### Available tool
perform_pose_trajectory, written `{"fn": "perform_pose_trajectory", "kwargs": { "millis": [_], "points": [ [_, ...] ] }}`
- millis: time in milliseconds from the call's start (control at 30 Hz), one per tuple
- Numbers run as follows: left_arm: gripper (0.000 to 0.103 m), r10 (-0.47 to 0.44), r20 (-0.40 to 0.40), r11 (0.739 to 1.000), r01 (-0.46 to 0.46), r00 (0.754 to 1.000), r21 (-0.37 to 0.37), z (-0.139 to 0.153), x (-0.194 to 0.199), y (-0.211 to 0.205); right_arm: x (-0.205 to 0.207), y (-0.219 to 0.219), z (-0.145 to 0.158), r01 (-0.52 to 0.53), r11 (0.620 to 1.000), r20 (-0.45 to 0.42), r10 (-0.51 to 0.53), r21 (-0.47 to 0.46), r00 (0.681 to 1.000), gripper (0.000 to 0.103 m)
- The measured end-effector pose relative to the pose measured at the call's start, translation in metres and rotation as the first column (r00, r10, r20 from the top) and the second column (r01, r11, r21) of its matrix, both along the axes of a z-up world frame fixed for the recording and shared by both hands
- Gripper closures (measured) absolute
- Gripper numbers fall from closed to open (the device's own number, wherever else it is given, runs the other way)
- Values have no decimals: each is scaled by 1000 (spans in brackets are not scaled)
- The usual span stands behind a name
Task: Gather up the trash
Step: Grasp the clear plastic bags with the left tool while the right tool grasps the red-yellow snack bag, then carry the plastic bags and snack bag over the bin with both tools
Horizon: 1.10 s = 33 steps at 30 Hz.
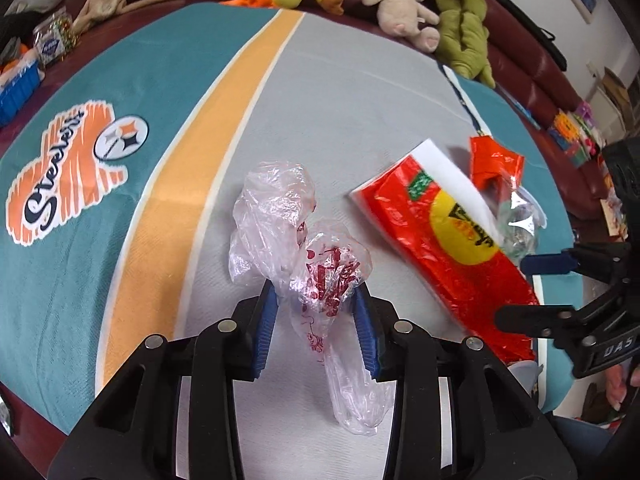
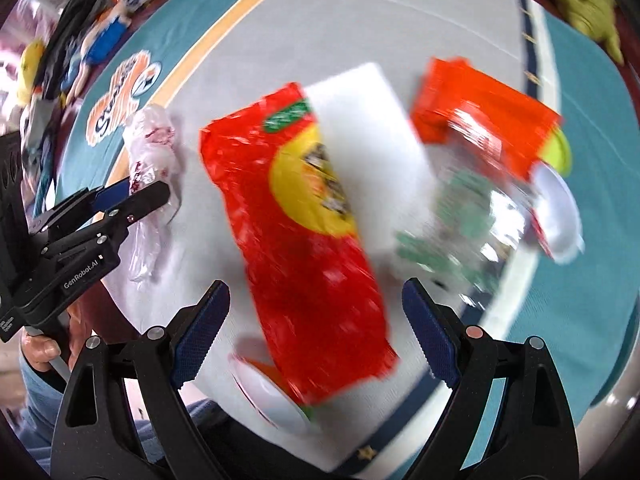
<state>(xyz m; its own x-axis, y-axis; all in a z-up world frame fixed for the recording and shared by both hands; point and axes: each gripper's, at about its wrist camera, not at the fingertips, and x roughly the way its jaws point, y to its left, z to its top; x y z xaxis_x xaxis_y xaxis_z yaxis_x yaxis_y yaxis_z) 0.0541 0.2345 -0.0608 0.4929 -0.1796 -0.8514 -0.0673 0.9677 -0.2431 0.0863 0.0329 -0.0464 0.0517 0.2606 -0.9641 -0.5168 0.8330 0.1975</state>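
A crumpled clear plastic bag (image 1: 280, 216) with red print lies on the grey band of the towel, and my left gripper (image 1: 316, 320) is shut on its near end. In the right wrist view that left gripper (image 2: 132, 196) shows at the left, with the clear bag (image 2: 154, 148) in its pads. A big red snack bag (image 1: 436, 248) with a yellow circle lies to the right. My right gripper (image 2: 316, 292) stands open just above the red snack bag (image 2: 312, 240), with nothing pinched, and shows at the right edge (image 1: 528, 288) of the left wrist view. An orange wrapper (image 2: 480, 112) and a clear wrapper (image 2: 460, 216) lie beyond.
A teal, orange and grey towel (image 1: 160, 92) covers the dark red sofa seat. Plush toys (image 1: 404, 8) line the far edge. A white sheet (image 2: 372, 120) lies under the red bag. White dishes sit at the right (image 2: 560, 208) and near edge (image 2: 272, 396). A blue box (image 1: 16, 92) stands far left.
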Motion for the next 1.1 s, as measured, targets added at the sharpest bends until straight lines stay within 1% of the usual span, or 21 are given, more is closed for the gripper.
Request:
{"fn": "perform_pose_trajectory", "kwargs": {
  "millis": [200,267,300,333,367,400,433,467,567,600,700,767,867,967,1100],
  "points": [
    [64,-7,1,1000,7,1000,-15,-1,-1,1,3,22,-19,-56,997,6,56,-62,998,19],
    [64,-4,1,1000,4,1000,-21,-1,-1,1,3,24,-23,-69,995,24,70,-67,997,19],
    [64,-4,3,1000,4,1000,-22,-1,-1,1,2,24,-23,-74,995,39,76,-67,996,24],
    [64,-3,3,1000,3,1000,-22,-1,-1,2,1,23,-22,-79,994,66,84,-76,994,28],
    [64,-2,3,1000,2,1000,-21,-1,-1,3,-1,23,-22,-84,993,85,92,-87,992,35],
    [64,1,4,1000,-1,1000,-21,0,-1,2,-1,21,-20,-90,992,102,99,-91,990,47],
    [64,4,5,1000,-4,1000,-21,0,0,1,-1,18,-18,-91,992,117,100,-84,988,56],
    [64,5,5,1000,-5,1000,-20,0,1,1,2,13,-15,-84,994,112,91,-66,990,70],
    [64,3,7,1000,-3,1000,-16,1,4,-3,6,3,-8,-61,998,100,63,-24,993,82],
    [64,1,11,1000,-1,1000,-13,4,5,-6,7,-1,-5,-54,999,93,54,-4,994,85],
    [64,-7,26,1000,8,1000,-8,12,7,-13,8,-9,9,-39,999,100,35,37,994,85],
    [64,-16,48,1000,16,999,2,24,8,-18,12,-16,22,-19,997,112,11,68,994,85],
    [64,-21,73,1000,21,997,5,39,13,-23,26,-30,40,24,994,151,-40,103,988,85],
    [64,-43,98,999,43,994,5,54,18,-38,36,-51,52,83,987,157,-104,135,982,85],
    [64,-111,128,994,109,986,22,71,22,-71,44,-94,65,151,975,164,-178,163,970,85]
  ]
}}
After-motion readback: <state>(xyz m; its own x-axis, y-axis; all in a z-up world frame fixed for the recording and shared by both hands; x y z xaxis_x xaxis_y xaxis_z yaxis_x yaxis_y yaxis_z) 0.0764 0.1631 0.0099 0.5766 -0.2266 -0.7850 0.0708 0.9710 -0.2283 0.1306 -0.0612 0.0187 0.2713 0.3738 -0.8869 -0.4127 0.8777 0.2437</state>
